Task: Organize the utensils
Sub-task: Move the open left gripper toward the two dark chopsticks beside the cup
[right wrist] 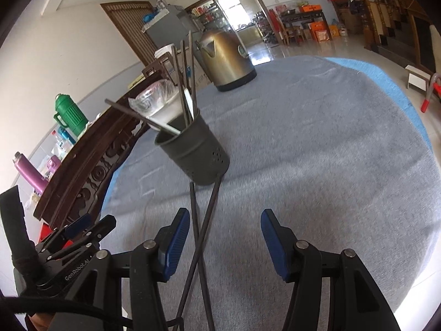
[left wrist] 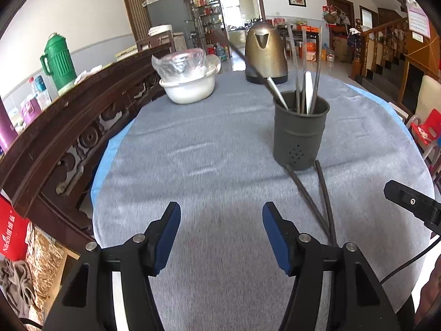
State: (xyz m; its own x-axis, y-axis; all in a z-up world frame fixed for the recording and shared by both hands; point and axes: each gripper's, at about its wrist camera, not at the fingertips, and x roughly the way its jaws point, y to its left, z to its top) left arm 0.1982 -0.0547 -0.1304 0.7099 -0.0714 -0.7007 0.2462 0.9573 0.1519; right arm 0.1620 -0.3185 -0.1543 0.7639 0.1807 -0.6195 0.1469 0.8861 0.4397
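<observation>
A: Nearest first. What are the grippers doing?

B: My right gripper (right wrist: 225, 237) is spread wide with nothing in it, low over the counter (right wrist: 330, 143). My left gripper (left wrist: 221, 234) is likewise gaping and empty, off to the left of the work.

A: And the task's thing?

B: Two dark chopsticks (right wrist: 202, 231) lie loose on the grey cloth. In the right wrist view they cross just inside my left blue pad, running from under the gripper away toward the holder. Long axis is roughly along my pointing direction, near to far, with a slight X.

A: Which hand is closer?

B: The right, I judge. The sticks pass between its fingers, hard by the left one. From the left wrist view the same chopsticks (left wrist: 317, 195) sit to the right of that gripper, outside its fingers.

A: Farther out?

B: The far tips touch or nearly touch the base of the dark utensil holder (right wrist: 197, 154). It stands upright and already carries several chopsticks and a white-handled piece; one stick leans out far to the left.

A: Beyond that?

B: A bronze kettle (right wrist: 224, 58) and a white bowl (left wrist: 188, 89) with plastic wrap over it, well apart from the sticks.

A: Next move?

B: Probably shift right gripper slightly left to centre the crossing point, then close across the axis.
</observation>
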